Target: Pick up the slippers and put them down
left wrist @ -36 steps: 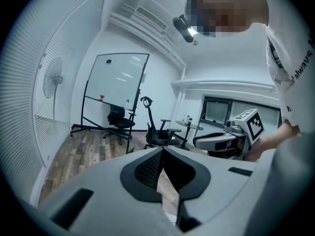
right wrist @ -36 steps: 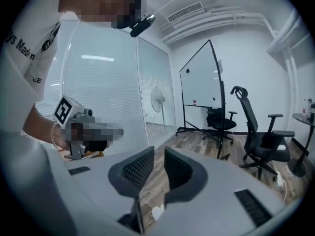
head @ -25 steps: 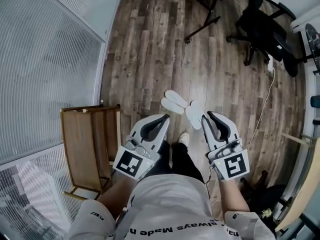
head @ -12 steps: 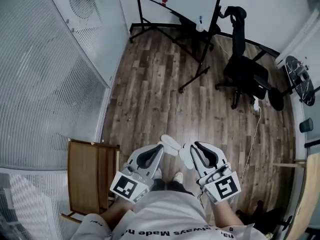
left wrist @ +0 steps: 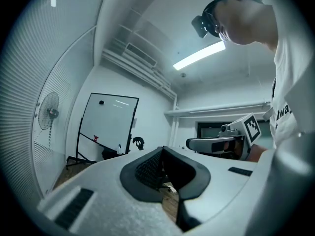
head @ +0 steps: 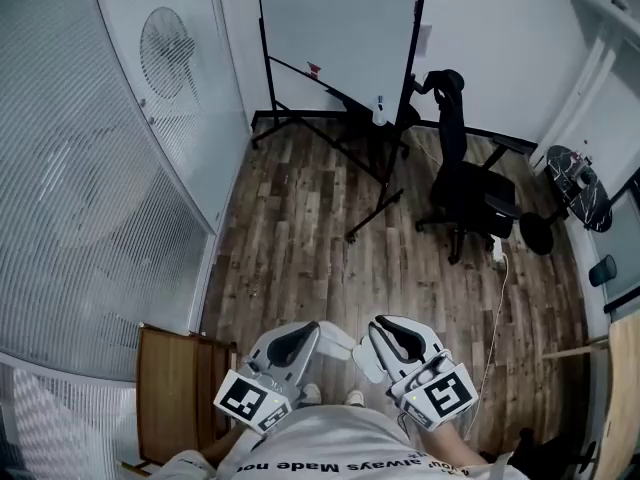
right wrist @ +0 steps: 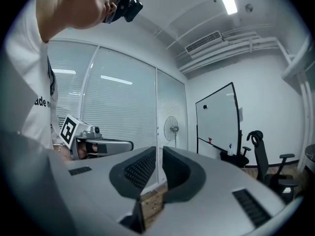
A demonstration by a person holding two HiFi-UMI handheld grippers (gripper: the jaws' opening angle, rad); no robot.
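Two slippers (head: 338, 338) on floor (head: 300, 238), chair (head: 468, 193) beyond

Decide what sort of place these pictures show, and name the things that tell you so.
Most likely an office or meeting room: a whiteboard on a stand, a black office chair and a glass wall covered with blinds.

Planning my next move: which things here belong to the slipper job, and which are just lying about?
Job: slippers, on the floor.
Lying about: whiteboard, office chair, fan, wooden rack, round table.
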